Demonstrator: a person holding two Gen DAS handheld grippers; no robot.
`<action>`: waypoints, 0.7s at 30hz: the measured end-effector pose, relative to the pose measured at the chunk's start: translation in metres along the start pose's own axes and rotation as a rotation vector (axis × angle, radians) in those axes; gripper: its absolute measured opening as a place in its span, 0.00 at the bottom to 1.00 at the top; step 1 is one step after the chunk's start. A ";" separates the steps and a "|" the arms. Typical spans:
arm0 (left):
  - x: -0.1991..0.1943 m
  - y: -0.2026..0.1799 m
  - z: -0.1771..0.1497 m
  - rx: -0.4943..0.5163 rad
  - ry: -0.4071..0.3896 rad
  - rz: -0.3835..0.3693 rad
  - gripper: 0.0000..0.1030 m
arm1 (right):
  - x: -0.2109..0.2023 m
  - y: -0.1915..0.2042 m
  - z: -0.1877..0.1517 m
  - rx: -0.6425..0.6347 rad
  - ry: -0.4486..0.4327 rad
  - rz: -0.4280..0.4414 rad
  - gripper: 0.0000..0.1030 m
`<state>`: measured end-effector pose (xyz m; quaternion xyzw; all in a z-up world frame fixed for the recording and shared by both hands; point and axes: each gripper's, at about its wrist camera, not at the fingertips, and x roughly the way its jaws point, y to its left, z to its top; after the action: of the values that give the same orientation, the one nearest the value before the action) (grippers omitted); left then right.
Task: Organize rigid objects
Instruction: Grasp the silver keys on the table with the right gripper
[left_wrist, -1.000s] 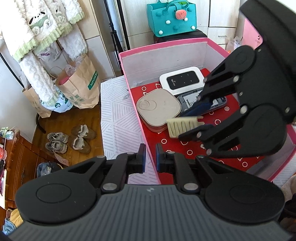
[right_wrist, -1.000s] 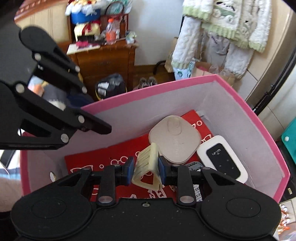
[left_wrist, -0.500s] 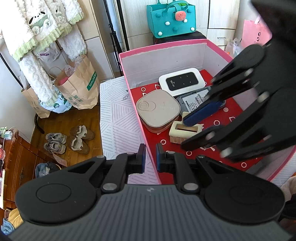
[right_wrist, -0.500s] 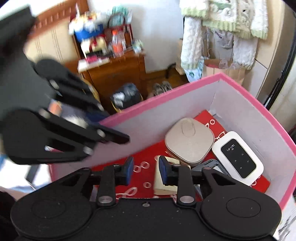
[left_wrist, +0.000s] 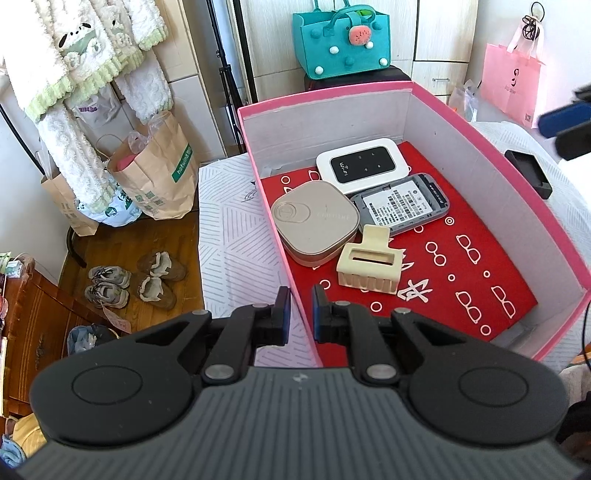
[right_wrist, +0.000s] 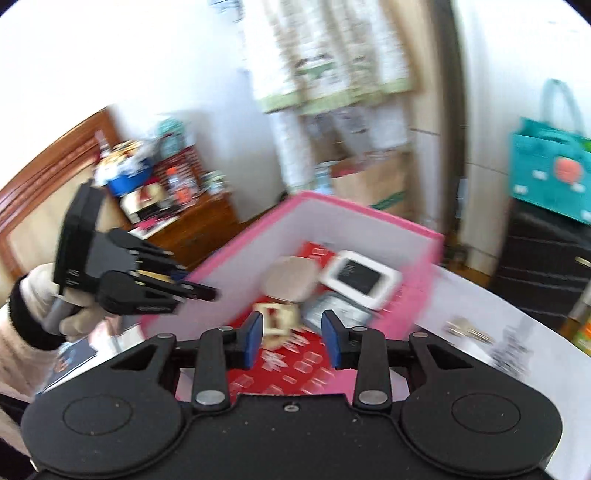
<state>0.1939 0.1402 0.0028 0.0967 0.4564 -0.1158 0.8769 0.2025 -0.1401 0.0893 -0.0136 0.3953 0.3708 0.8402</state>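
A pink box (left_wrist: 491, 147) with a red patterned floor holds a cream hair claw clip (left_wrist: 369, 264), a beige square case (left_wrist: 316, 221), a white WiFi router (left_wrist: 362, 164) and a grey device lying label up (left_wrist: 400, 208). My left gripper (left_wrist: 298, 314) is shut on the box's near left wall, which sits between its blue pads. My right gripper (right_wrist: 291, 338) is open and empty, raised above the box's near side; the clip (right_wrist: 279, 319) lies in the box beyond it. This view is blurred. The left gripper (right_wrist: 192, 286) shows at its left.
The box stands on a white patterned surface (left_wrist: 229, 229). A black rectangular object (left_wrist: 528, 177) lies right of the box. Small metallic things (right_wrist: 467, 332) lie on the surface right of the box. Paper bags, shoes and a wooden cabinet stand on the floor at left.
My right gripper let go of the hair clip in the box, opened, and drew back up and to the right. The left gripper has stayed on the box wall.
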 end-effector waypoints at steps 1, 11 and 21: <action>0.000 0.000 0.000 -0.003 -0.001 -0.001 0.10 | -0.005 -0.008 -0.006 0.017 -0.002 -0.024 0.40; -0.001 0.001 -0.001 -0.018 -0.006 0.001 0.10 | 0.022 -0.061 -0.083 0.215 0.020 -0.071 0.40; -0.001 0.001 -0.002 -0.021 -0.004 0.004 0.10 | 0.071 -0.058 -0.122 0.235 0.004 -0.041 0.40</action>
<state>0.1923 0.1421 0.0028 0.0881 0.4557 -0.1096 0.8790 0.1890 -0.1774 -0.0585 0.0763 0.4373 0.3048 0.8426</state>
